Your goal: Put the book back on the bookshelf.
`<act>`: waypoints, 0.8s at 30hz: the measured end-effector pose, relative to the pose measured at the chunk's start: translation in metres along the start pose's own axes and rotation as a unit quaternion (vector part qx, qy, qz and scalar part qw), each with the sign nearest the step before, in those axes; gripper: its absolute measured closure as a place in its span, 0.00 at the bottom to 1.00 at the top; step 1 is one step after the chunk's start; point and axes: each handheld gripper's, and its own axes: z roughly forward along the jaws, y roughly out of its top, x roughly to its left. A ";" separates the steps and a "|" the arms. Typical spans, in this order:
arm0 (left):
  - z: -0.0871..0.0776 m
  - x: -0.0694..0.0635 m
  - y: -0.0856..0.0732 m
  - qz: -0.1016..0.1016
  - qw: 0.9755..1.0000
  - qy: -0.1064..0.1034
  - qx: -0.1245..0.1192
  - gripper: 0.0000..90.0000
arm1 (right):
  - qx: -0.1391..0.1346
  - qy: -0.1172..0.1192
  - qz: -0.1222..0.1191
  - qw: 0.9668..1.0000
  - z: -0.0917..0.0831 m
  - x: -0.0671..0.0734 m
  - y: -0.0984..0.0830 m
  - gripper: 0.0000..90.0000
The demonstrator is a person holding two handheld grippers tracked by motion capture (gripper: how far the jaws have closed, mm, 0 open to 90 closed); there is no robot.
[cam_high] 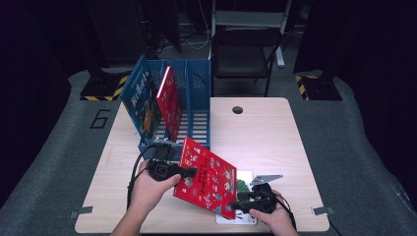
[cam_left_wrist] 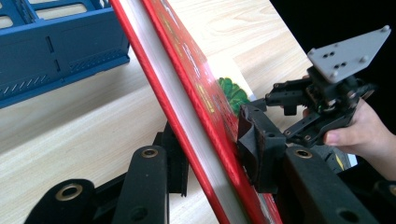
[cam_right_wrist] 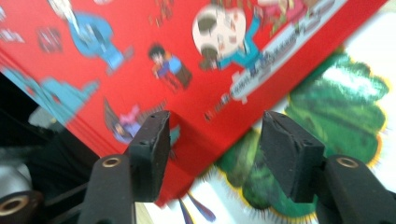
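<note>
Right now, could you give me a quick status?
Left gripper clamps the red book. Right gripper open at its corner. Blue rack ahead, path clear.

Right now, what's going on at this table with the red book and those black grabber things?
A person holds a gripper in each hand. The left gripper is clamped on the edge of a red picture book, holding it tilted above the table. The right gripper sits at the book's lower corner, jaws open, over another book with a green picture lying flat. Behind stands a blue rack already holding two books.
</note>
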 end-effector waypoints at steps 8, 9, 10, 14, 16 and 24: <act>-0.004 -0.002 0.009 0.001 1.000 0.004 -0.001 0.75 | 0.014 0.009 -0.041 0.999 0.004 0.010 -0.001 0.56; -0.005 -0.003 0.010 0.002 1.000 0.005 0.000 0.75 | 0.014 0.008 -0.041 0.999 0.005 0.011 0.000 0.56; -0.005 -0.003 0.011 0.003 1.000 0.007 0.000 0.75 | 0.013 0.008 -0.037 0.999 0.006 0.012 -0.001 0.56; -0.007 -0.005 0.015 0.007 1.000 0.013 -0.004 0.76 | 0.009 0.008 -0.036 0.999 0.007 0.012 -0.001 0.56; -0.007 -0.006 0.016 0.009 1.000 0.012 -0.003 0.76 | 0.003 0.005 -0.043 0.999 0.007 0.012 0.000 0.56; -0.007 -0.012 0.013 -0.002 1.000 0.013 -0.010 0.71 | -0.009 0.008 -0.031 0.999 0.008 0.011 0.000 0.57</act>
